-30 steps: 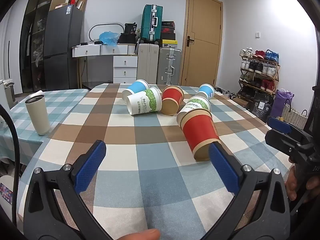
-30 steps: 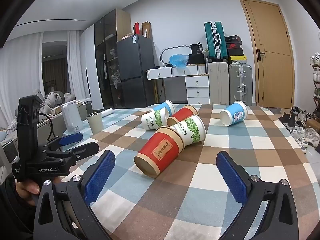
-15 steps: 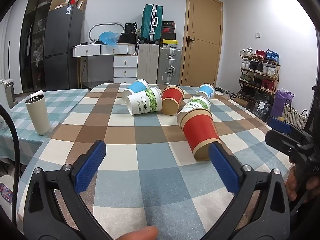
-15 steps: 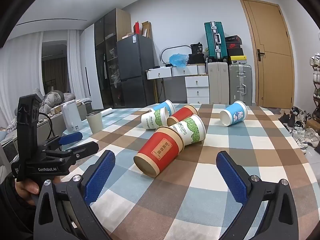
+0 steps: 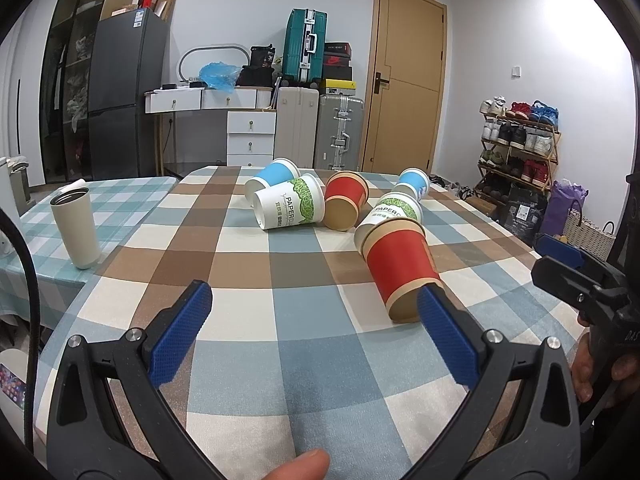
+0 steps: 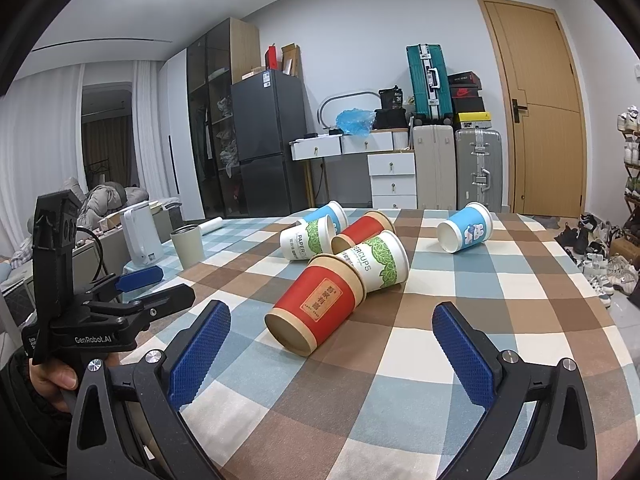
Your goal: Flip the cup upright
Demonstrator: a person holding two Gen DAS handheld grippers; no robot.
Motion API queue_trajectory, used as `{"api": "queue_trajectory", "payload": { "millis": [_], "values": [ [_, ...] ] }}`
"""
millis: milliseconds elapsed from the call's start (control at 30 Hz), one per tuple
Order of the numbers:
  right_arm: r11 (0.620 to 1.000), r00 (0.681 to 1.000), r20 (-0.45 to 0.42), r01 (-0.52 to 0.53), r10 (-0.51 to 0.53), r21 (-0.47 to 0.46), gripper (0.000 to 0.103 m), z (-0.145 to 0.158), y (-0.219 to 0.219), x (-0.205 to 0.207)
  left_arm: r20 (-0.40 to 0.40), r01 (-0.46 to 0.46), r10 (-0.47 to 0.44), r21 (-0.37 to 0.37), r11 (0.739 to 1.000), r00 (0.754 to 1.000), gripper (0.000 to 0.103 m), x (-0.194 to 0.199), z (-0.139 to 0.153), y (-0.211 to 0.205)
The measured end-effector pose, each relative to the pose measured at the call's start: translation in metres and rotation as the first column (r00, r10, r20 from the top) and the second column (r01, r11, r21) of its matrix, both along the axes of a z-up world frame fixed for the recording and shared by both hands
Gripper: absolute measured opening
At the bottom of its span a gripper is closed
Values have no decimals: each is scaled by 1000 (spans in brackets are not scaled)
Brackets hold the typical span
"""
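Note:
Several paper cups lie on their sides on the checked tablecloth (image 5: 304,320). The nearest is a red cup (image 5: 400,268), also in the right wrist view (image 6: 316,308), its open mouth toward me. Behind it lie a white-green cup (image 5: 394,212), a second red cup (image 5: 346,200), another white-green cup (image 5: 290,208) and two blue cups (image 5: 272,176) (image 5: 414,184). My left gripper (image 5: 314,312) is open and empty, its right pad next to the nearest red cup's mouth. My right gripper (image 6: 332,340) is open and empty, just short of that cup.
A beige tumbler (image 5: 76,228) stands upright at the table's left edge. A white kettle (image 6: 140,236) stands beyond it. Suitcases (image 5: 304,52), drawers (image 5: 250,136), a door (image 5: 404,92) and a shoe rack (image 5: 516,144) line the room behind.

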State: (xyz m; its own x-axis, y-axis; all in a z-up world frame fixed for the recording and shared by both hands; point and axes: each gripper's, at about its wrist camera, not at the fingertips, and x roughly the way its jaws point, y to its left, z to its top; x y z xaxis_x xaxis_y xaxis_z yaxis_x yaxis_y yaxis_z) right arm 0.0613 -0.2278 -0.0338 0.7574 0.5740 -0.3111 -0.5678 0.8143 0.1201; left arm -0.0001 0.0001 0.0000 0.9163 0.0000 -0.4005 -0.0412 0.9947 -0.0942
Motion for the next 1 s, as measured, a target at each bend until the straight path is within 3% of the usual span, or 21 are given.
{"api": "queue_trajectory", "payload": {
  "millis": [200,500,733,1000],
  "values": [
    [1000,1000,-9,10,-10,-14,103,1,3,4,-14,-7,7,-10,1000,1000,102,-1,0,1],
    [994,994,-13,104,-104,-13,103,6,-1,8,-42,-33,30,-67,997,999,102,6,-2,11],
    [987,990,-19,140,-142,-85,103,3,8,9,-56,-40,36,-73,997,998,102,9,-2,14],
    [985,990,-23,138,-141,-99,103,3,12,9,-68,-40,35,-77,996,997,102,12,-3,16]
  ]
}}
